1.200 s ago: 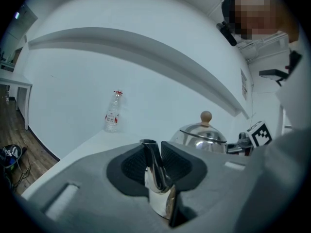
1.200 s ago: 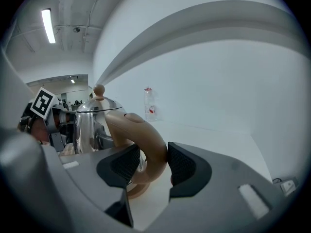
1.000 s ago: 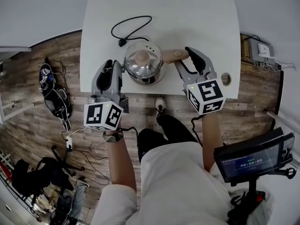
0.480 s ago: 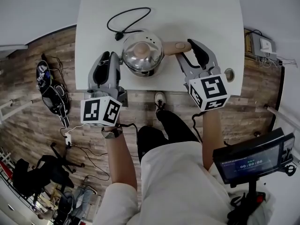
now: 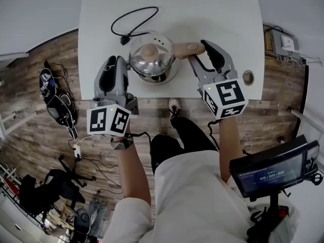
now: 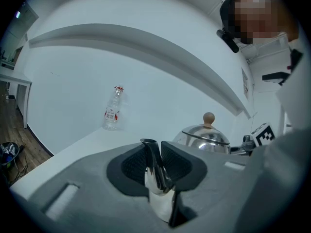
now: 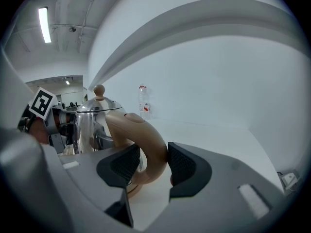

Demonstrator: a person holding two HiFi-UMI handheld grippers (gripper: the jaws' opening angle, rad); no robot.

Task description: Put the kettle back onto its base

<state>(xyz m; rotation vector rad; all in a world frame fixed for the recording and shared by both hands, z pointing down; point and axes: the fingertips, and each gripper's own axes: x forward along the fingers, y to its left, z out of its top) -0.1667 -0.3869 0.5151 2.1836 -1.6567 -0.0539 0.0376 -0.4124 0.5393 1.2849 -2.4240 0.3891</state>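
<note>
The white table (image 5: 217,14) fills my head view, with the steel kettle (image 5: 152,65) near its front edge and a black cord (image 5: 134,22) looped behind it. My left gripper (image 5: 117,65) is pinched narrow on the kettle's shiny spout (image 6: 154,166). My right gripper (image 5: 201,54) is clamped around the tan handle (image 7: 148,140). A plastic bottle (image 6: 113,108) stands farther back.

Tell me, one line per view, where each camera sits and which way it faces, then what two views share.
Head view: on the person's head, facing steeply down at the kettle on the table; forearms, torso and legs show.
Left gripper view: on the left gripper, looking along its jaws, clamped on the spout.
Right gripper view: on the right gripper, looking along its jaws, clamped on the handle.
Shared: both gripper views see the bottle.
</note>
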